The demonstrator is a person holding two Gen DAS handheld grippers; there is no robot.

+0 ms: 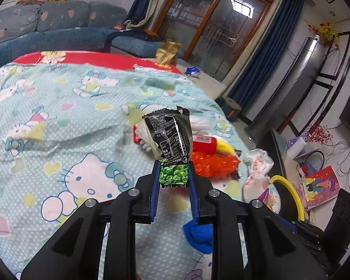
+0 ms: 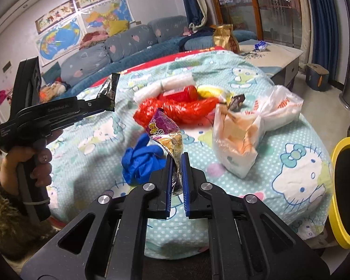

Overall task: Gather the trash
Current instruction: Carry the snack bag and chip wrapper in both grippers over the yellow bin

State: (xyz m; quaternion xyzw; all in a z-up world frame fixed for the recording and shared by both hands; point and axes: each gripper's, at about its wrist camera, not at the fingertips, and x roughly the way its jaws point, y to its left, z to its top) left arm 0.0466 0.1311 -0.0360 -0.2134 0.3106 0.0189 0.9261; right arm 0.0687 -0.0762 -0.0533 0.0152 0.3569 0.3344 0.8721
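- The right tongs point(image 2: 176, 161) are clamped on a crinkled purple snack wrapper point(image 2: 166, 131), held above the near edge of the surface.
- The left tongs point(image 1: 174, 171) pinch a glossy black-and-green pea wrapper point(image 1: 172, 140), lifted off the cloth.
- A crumpled blue glove point(image 2: 140, 161) lies just beyond.
- Farther: an orange mesh bag point(image 2: 175, 109), a red tube point(image 2: 184, 93) and a white plastic bag point(image 2: 245, 135) on the dotted Hello Kitty cloth point(image 2: 291, 163).

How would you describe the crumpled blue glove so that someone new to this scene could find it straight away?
Start at the cartoon-cat bedspread covering the big surface. On its near side, just beyond the right tool and left of the white plastic bag, lies the blue glove. It is the only solid blue, rubbery, balled-up item; the neighbouring litter is red, white or printed.
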